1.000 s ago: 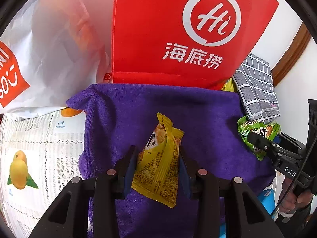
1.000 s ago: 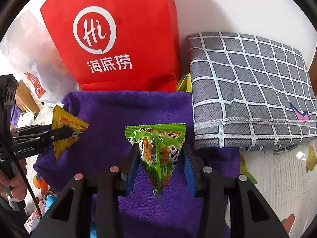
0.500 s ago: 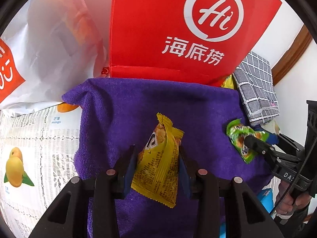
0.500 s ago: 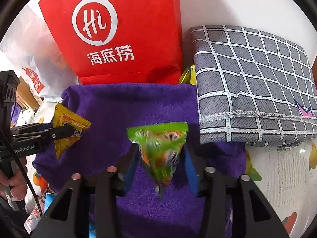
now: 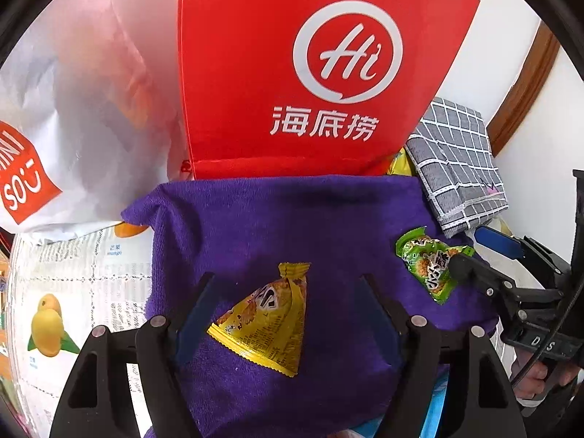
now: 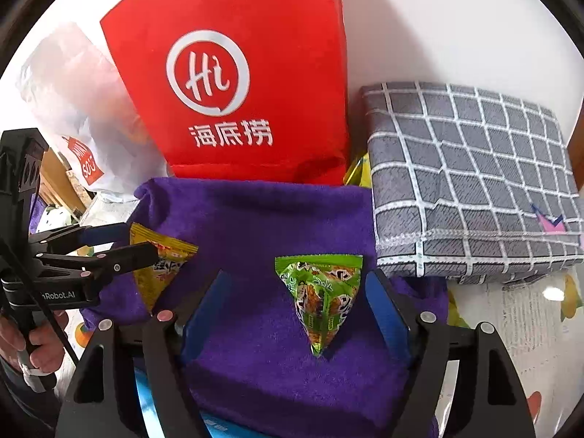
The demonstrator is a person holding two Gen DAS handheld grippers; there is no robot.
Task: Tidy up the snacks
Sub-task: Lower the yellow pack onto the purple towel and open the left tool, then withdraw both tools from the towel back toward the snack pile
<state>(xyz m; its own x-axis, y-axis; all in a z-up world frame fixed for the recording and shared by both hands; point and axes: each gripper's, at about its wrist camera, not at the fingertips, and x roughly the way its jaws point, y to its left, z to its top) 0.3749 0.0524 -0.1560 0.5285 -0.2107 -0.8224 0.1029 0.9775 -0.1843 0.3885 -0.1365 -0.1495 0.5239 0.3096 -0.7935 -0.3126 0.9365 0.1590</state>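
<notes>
My left gripper (image 5: 288, 314) has its jaws spread wide, and the yellow snack (image 5: 268, 319) lies between them on the purple towel (image 5: 292, 219), clear of both blue pads (image 5: 193, 314). It has hold of nothing. The packet is a triangular pouch, its crimped tip pointing toward the far edge of the towel.

My right gripper (image 6: 295, 306) is just as wide open, gripping nothing. The green snack (image 6: 319, 299) sits between its pads on the same towel, wide sealed end toward the far edge, narrow tip toward me. Neither pad touches it.

From the left wrist view the green snack (image 5: 429, 264) lies near the towel's right edge, with the right gripper (image 5: 485, 255) reaching in over it from the right. From the right wrist view the yellow snack (image 6: 160, 266) is near the towel's left edge, the left gripper (image 6: 120, 244) coming in over it from the left; whether a finger brushes it there I cannot tell.

A red bag (image 5: 310, 73) stands at the towel's far edge, a white plastic bag (image 5: 80, 109) to its left. A folded grey checked cloth (image 6: 471, 182) lies at the towel's far right corner.
</notes>
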